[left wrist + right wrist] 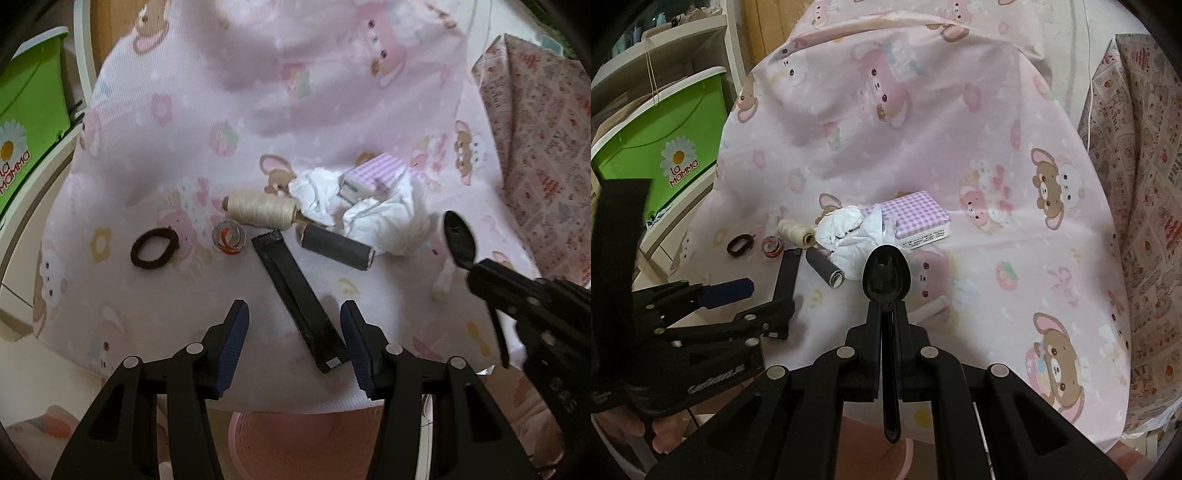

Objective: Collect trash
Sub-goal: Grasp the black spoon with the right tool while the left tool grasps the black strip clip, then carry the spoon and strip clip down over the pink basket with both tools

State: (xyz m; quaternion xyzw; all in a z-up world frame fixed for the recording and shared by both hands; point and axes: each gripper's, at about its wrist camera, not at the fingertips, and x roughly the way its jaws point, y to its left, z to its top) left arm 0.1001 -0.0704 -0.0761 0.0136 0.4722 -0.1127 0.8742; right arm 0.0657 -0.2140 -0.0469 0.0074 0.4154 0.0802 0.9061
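In the left wrist view, my left tongs were spread about half way, with nothing pinched, and they hung just over the near end of the long black strip that lay flat on the pink sheet. The strip sat between the two blue pads and looked closer to the right one, but I could not tell if it touched. I think I held them there to take this strip as the next piece of trash. Behind it lay the crumpled white tissue, the cream thread spool, a dark roll, a small tape ring, a brown hair band and a purple checked box. Below the edge of the sheet I saw a pink basket, probably the place for the trash. In the right wrist view, my right tongs were pressed together on the handle of a black plastic spoon, whose bowl stuck out forward above the sheet, not resting on it. I judge the spoon was held so to carry it to the basket.
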